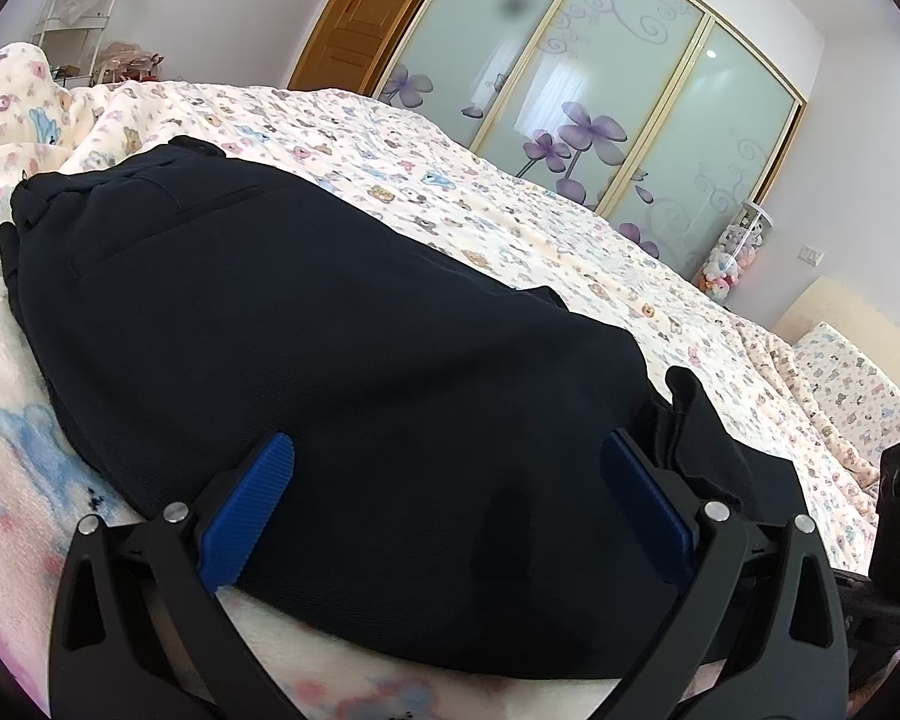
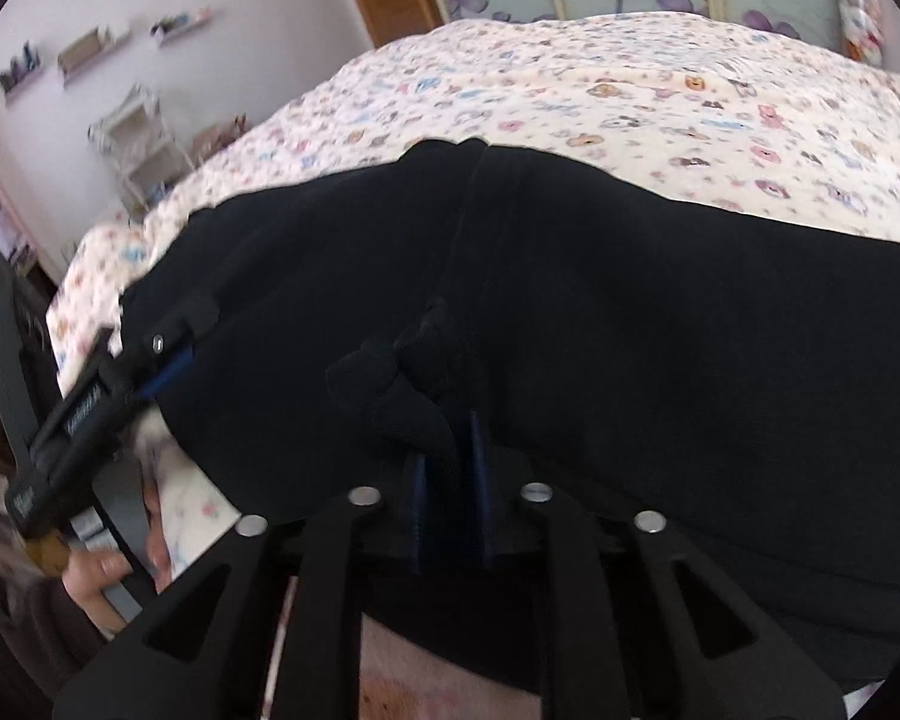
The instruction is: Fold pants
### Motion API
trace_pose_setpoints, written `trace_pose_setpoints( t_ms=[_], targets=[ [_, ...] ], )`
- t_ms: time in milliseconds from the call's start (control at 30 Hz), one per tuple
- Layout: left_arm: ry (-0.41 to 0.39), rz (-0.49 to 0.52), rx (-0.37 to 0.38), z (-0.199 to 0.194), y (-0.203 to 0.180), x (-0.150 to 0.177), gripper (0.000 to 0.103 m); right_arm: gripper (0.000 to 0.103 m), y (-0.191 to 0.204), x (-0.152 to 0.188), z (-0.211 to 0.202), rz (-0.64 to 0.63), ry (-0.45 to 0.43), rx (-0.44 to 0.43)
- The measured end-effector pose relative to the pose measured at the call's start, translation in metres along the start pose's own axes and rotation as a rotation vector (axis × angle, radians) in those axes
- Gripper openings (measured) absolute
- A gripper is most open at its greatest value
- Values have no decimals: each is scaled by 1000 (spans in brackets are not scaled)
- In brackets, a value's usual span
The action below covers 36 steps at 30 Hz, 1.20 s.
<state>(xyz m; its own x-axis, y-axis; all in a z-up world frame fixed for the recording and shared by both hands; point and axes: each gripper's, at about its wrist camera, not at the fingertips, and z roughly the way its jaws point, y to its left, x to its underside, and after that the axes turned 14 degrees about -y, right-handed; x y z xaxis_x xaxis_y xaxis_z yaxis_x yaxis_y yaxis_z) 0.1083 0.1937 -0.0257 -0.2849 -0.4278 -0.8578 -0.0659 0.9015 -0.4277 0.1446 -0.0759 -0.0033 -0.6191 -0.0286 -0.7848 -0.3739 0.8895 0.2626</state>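
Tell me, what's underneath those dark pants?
The dark pants lie on a bedspread printed with small bears, which shows all around them. Whatever lies directly beneath the fabric is covered.

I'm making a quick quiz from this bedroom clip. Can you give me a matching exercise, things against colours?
Things:
1. pants
2. gripper pads
3. door
4. wardrobe flowers

Colours:
A. purple
B. dark navy, almost black
C. bright blue
D. brown wood

Pairs: 1-B, 2-C, 3-D, 4-A
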Motion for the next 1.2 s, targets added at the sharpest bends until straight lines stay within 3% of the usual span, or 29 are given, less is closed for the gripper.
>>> trace_pose_setpoints(
  t_ms=[100, 167, 367, 500, 533, 600, 767, 833, 900, 1000, 1067, 1200],
  targets=[
    [0, -9, 10, -1, 1, 0, 101, 47, 6, 4, -8, -25, 10, -23],
    [0, -17, 23, -3, 3, -1, 101, 55, 10, 2, -18, -13, -15, -63],
    [11, -70, 48, -21, 12, -13, 101, 59, 13, -21, -23, 43, -126, -89],
    [2, -72, -11, -44, 21, -26, 101, 66, 22, -12, 13, 42, -30, -117],
    [9, -71, -28, -49, 26, -30, 101, 67, 26, -4, 24, 15, 12, -98],
    [31, -81, -55, -54, 35, -40, 101, 68, 34, 4, 30, -44, 13, -69],
    [125, -196, -68, -51, 73, -68, 101, 68, 33, -1, 10, -8, -18, -71],
    [158, -253, -79, -45, 87, -76, 101, 75, 36, 1, -3, -24, -38, -73],
    [177, -303, -77, -40, 98, -78, 101, 82, 39, 7, -20, -38, -69, -88],
    [238, -401, -48, -28, 115, -75, 101, 82, 38, 15, -34, -18, -83, -114],
    [280, -449, -72, -18, 124, -68, 101, 82, 36, 19, -39, 6, -82, -132],
    [284, -479, -96, -7, 129, -64, 101, 82, 32, 27, -46, 34, -86, -144]
  ],
)
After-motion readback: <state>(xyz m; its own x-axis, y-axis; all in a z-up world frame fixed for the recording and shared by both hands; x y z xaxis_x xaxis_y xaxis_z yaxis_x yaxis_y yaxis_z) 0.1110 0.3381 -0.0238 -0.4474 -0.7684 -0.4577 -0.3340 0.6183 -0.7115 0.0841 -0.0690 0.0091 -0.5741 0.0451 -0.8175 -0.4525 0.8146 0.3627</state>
